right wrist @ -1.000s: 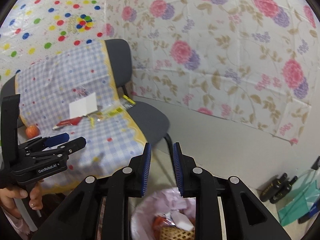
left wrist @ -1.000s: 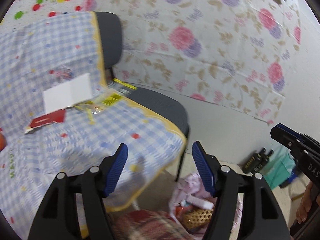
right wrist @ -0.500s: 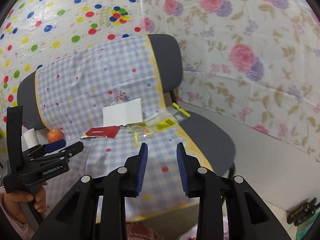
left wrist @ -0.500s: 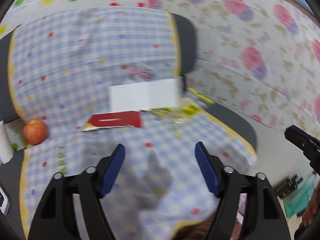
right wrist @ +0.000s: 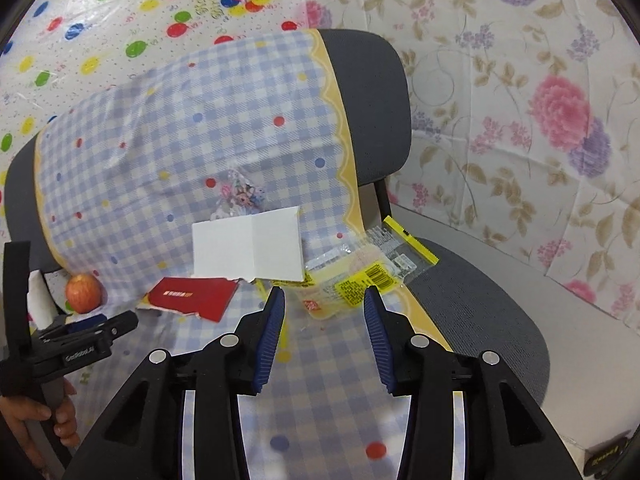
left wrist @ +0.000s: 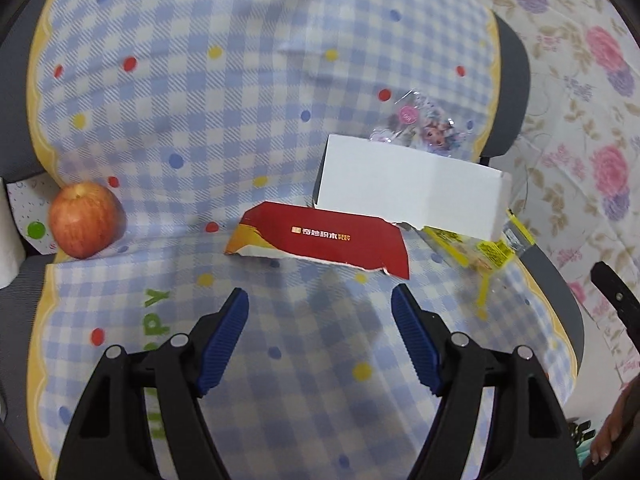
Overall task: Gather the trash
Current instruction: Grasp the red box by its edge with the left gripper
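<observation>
A torn red card piece (left wrist: 324,242) lies on the checked cloth over the chair seat, just beyond my open, empty left gripper (left wrist: 320,312). Behind it a white folded card (left wrist: 408,190) leans up, with a clear printed wrapper (left wrist: 424,126) at the chair back. A yellow-and-clear plastic bag (right wrist: 360,272) lies right of them, just ahead of my open, empty right gripper (right wrist: 324,304). The red piece (right wrist: 192,298) and white card (right wrist: 248,248) also show in the right wrist view. The left gripper (right wrist: 86,330) shows there at the left.
A red apple (left wrist: 84,220) sits at the left of the seat, also in the right wrist view (right wrist: 83,288). A white roll (left wrist: 8,236) stands beside it. The grey chair (right wrist: 472,300) shows bare seat at the right. Floral sheeting covers the wall.
Both grippers swung left from over the trash bin on the floor to above the chair seat and came closer to the litter. The right jaws opened from nearly shut.
</observation>
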The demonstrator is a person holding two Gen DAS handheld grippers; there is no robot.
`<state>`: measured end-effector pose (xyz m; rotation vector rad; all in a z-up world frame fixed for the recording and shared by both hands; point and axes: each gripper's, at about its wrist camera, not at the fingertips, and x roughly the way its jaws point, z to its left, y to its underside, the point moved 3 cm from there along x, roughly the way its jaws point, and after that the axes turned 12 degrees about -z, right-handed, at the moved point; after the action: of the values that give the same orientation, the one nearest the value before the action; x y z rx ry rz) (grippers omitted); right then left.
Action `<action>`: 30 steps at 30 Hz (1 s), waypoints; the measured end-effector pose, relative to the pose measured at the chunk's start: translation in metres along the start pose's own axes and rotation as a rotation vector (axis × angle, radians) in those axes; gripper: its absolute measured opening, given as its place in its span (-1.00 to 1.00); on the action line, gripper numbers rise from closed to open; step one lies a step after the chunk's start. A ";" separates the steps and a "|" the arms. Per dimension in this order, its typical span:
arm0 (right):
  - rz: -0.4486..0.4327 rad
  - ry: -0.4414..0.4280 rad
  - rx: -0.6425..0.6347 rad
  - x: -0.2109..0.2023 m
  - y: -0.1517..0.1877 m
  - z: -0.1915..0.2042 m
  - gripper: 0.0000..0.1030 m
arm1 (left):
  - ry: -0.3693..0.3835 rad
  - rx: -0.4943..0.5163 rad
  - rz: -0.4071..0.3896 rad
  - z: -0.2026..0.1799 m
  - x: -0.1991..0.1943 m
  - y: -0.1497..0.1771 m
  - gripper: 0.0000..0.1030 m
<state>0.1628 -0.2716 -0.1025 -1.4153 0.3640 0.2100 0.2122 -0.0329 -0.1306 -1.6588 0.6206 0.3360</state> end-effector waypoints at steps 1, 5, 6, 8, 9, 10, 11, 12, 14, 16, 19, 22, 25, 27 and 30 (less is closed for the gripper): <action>0.003 0.003 0.004 0.006 -0.001 -0.001 -0.16 | 0.003 -0.008 0.008 0.000 0.006 0.000 0.40; 0.013 0.004 0.024 0.025 -0.004 -0.002 -0.16 | 0.000 -0.053 0.053 0.003 0.032 -0.003 0.39; 0.012 0.004 0.020 0.027 -0.004 -0.001 -0.16 | -0.002 -0.068 0.066 0.005 0.038 -0.004 0.39; 0.013 0.003 0.011 0.032 -0.005 0.001 -0.16 | -0.008 -0.093 0.089 0.007 0.049 -0.006 0.37; 0.014 0.003 0.007 0.033 -0.006 0.002 -0.16 | -0.012 -0.114 0.112 0.009 0.058 -0.007 0.36; 0.015 0.004 0.001 0.035 -0.006 0.002 -0.16 | -0.012 -0.129 0.126 0.011 0.064 -0.007 0.35; 0.016 0.004 -0.004 0.037 -0.005 0.002 -0.16 | -0.014 -0.142 0.137 0.012 0.068 -0.008 0.34; 0.019 0.003 -0.007 0.039 -0.005 0.003 -0.16 | -0.015 -0.155 0.151 0.013 0.075 -0.009 0.33; 0.024 0.002 -0.010 0.042 -0.004 0.002 -0.16 | -0.023 -0.169 0.181 0.015 0.086 -0.010 0.33; 0.033 0.001 -0.012 0.045 -0.002 0.003 -0.16 | -0.023 -0.201 0.202 0.019 0.096 -0.011 0.33; 0.043 0.002 -0.018 0.047 0.000 0.003 -0.16 | -0.023 -0.251 0.204 0.026 0.106 -0.017 0.19; 0.048 0.005 -0.025 0.046 0.002 0.004 -0.16 | -0.012 -0.287 0.191 0.031 0.111 -0.023 -0.23; 0.050 0.000 -0.029 0.045 0.002 0.007 -0.16 | 0.012 -0.286 0.134 0.033 0.097 -0.033 -0.67; 0.049 -0.007 -0.032 0.045 0.001 0.009 -0.16 | 0.031 -0.272 0.084 0.034 0.079 -0.040 -0.81; 0.057 -0.033 -0.023 0.046 0.001 0.013 -0.16 | 0.037 -0.227 0.000 0.037 0.046 -0.049 -0.90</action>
<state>0.2072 -0.2616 -0.1190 -1.4232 0.3754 0.2846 0.2815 -0.0023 -0.1227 -1.8854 0.6288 0.3876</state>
